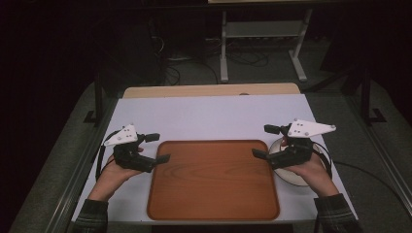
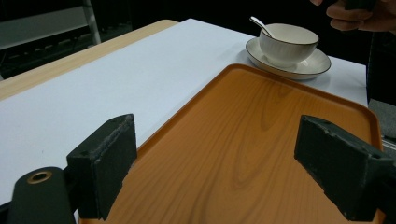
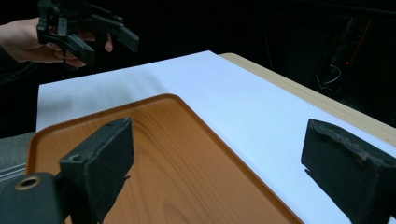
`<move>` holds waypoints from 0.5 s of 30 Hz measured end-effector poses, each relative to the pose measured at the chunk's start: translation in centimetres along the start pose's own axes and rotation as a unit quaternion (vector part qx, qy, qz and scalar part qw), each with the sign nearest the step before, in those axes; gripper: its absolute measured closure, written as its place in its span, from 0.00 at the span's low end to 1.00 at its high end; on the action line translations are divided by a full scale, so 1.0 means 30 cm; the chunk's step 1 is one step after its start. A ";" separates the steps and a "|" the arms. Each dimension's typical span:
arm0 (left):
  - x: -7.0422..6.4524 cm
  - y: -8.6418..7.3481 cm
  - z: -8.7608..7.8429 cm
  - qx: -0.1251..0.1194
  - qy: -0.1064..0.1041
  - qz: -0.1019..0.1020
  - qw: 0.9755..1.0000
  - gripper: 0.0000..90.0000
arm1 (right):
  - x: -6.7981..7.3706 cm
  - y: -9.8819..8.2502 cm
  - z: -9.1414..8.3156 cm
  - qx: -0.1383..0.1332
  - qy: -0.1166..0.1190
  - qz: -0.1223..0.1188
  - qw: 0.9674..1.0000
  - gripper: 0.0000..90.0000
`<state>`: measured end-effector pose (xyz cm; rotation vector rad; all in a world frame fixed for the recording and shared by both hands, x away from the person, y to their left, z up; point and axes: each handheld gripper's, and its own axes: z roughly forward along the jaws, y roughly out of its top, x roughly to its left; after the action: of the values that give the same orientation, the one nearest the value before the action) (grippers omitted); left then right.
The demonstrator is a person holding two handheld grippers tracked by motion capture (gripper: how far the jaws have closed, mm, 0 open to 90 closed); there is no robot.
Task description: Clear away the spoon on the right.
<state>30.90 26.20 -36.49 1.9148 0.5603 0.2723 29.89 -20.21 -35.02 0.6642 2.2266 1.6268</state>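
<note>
Left gripper (image 2: pixel 215 179): jaws spread wide in the left gripper view, pads well apart at lower left and lower right of the frame, nothing clamped, nothing touched; bare wood-grain tray (image 2: pixel 261 135) seen through the gap. In the high view, left gripper (image 1: pixel 158 148) at centre left, jaws parted and pointing toward the tray's left edge, held in a hand above the white table top (image 1: pixel 209 119).

Right gripper (image 3: pixel 217 170): jaws likewise spread as wide as they go, pads far apart at the bottom corners of the right gripper view, empty, with tray corner and white surface between them. In the high view, right gripper (image 1: pixel 263 141) at centre right, jaws parted, tips just over the tray's right edge, gripping nothing.

Tray (image 1: pixel 214 184) lying flat at lower centre of the high view, between the two grippers.

White cup (image 2: pixel 287 43) with a spoon (image 2: pixel 260 25) in it, standing on a saucer (image 2: pixel 317 65) at upper right of the left gripper view, just beyond the tray's far corner; in the high view, saucer (image 1: pixel 295 178) partly hidden beneath the right hand.
</note>
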 end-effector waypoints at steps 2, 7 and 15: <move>0.001 -0.001 0.000 0.000 0.000 -0.001 1.000 0.14 | -0.001 0.000 -0.002 -0.001 0.000 0.002 1.000 0.10; 0.002 -0.003 0.000 0.002 0.000 -0.001 1.000 0.14 | -0.010 -0.003 -0.007 0.005 -0.010 0.003 1.000 0.10; 0.003 -0.002 -0.004 0.000 0.002 -0.001 1.000 0.14 | -0.028 -0.003 -0.023 0.008 -0.028 0.010 1.000 0.14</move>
<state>30.90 26.36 -36.51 1.9139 0.5649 0.2735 30.24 -21.22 -34.92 0.7277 2.2027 1.5824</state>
